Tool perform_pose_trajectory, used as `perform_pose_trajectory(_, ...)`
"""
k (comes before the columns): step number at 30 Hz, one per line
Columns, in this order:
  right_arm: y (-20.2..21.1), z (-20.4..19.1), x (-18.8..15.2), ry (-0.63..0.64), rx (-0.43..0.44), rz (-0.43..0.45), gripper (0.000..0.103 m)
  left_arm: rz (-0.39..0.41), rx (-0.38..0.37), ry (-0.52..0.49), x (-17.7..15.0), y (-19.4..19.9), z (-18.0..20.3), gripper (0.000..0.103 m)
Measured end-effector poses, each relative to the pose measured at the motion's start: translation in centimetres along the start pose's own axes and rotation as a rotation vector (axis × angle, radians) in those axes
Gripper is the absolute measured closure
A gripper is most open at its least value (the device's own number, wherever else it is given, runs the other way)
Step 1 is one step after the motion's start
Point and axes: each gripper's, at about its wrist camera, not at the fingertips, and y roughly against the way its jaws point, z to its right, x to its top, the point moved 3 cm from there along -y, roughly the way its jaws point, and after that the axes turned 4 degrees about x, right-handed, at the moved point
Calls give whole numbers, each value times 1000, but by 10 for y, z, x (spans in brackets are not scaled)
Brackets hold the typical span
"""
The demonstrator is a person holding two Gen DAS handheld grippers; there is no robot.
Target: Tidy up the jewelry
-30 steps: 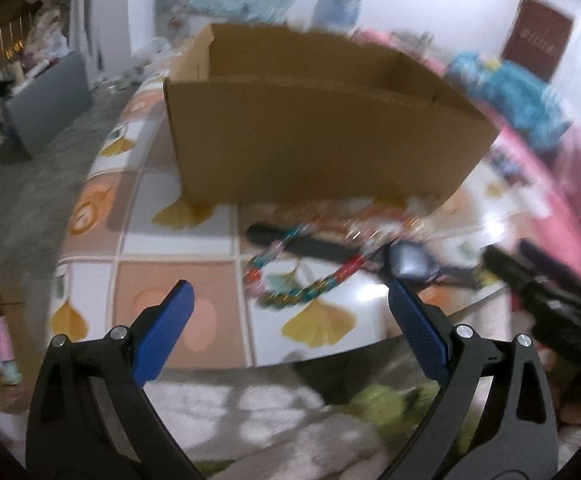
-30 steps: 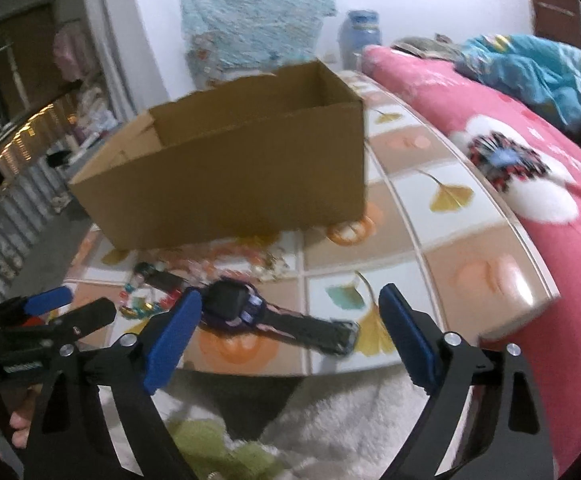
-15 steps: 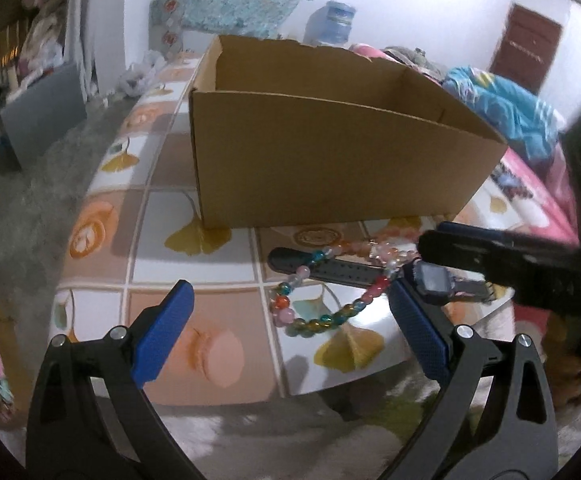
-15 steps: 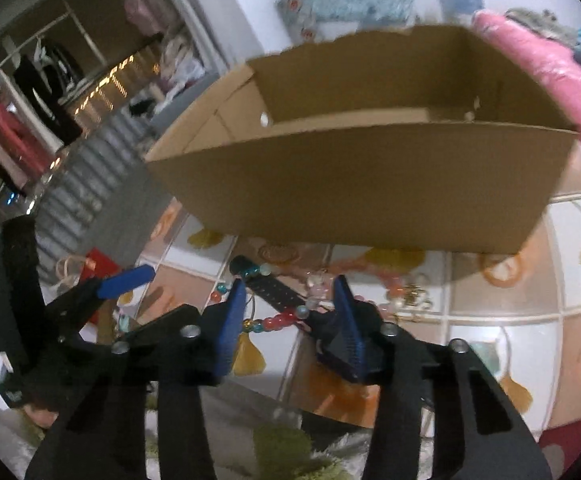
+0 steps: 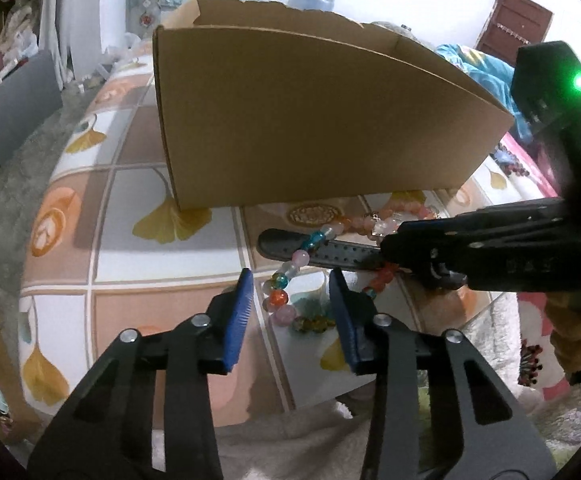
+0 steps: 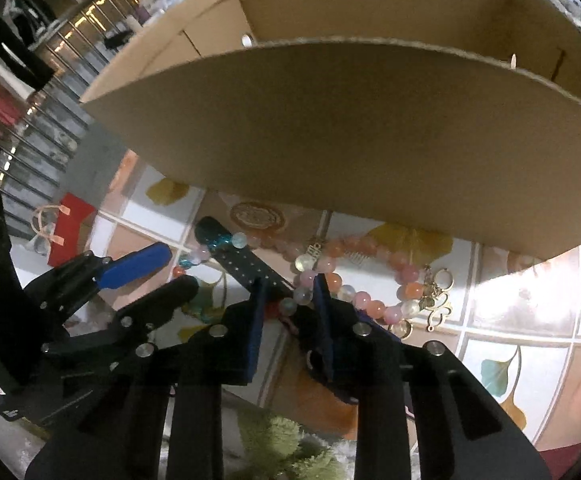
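Note:
A multicoloured bead bracelet [image 5: 286, 280] lies on the tiled table, draped over a black watch strap [image 5: 322, 250]. A pink-orange bead bracelet [image 6: 370, 256] with gold charms lies beside it, in front of an open cardboard box [image 5: 310, 120]. My left gripper [image 5: 290, 292] is partly closed, its blue pads on either side of the colourful beads. My right gripper [image 6: 288, 298] has closed down around the watch [image 6: 322, 344] and the beads crossing it; whether it grips is unclear. The right gripper also shows in the left wrist view [image 5: 394, 246].
The table [image 5: 130, 240] has a ginkgo-leaf tile pattern and its front edge is close below both grippers. The box [image 6: 350, 120] fills the table behind the jewelry. A pink floral bed [image 5: 530, 168] lies to the right. A red gift bag [image 6: 70, 228] sits on the floor left.
Both grippers moved forward and down to the jewelry. The left jaws narrowed from wide open around the colourful beads. The right jaws narrowed further around the watch.

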Motion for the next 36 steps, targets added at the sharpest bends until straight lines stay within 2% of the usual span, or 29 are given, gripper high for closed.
perform_pose_trajectory(6, -4, 2, 7, -24, -3, -23, 79, 2, -4, -6, -1, -5, -2, 69)
perform_pose_trajectory(12, -4, 1, 10, -44, -6, -34, 79, 15, 34, -28, 2, -8, -1, 85)
perform_pose_trajectory(13, -4, 0, 10, -37, -13, -36, 81, 18, 36, -28, 2, -9, -2, 87)
perform_pose_trajectory(14, -3, -1, 10, -25, -32, -35, 93, 21, 35, -27, 2, -9, -2, 89)
perform_pose_trajectory(15, -4, -2, 10, -16, -49, -38, 93, 22, 34, -26, 2, -9, -2, 90)
perform_pose_trajectory(19, -6, -3, 9, -37, -31, -30, 93, 30, 15, -10, 2, -7, -4, 93)
perform_pose_trajectory(33, 46, -9, 3, -10, 32, 115, 93, 124, -68, 14, 13, 34, 1, 95)
perform_pose_trajectory(36, 58, -19, 2, 19, 42, 160, 93, 160, -111, 11, 19, 53, 7, 95)
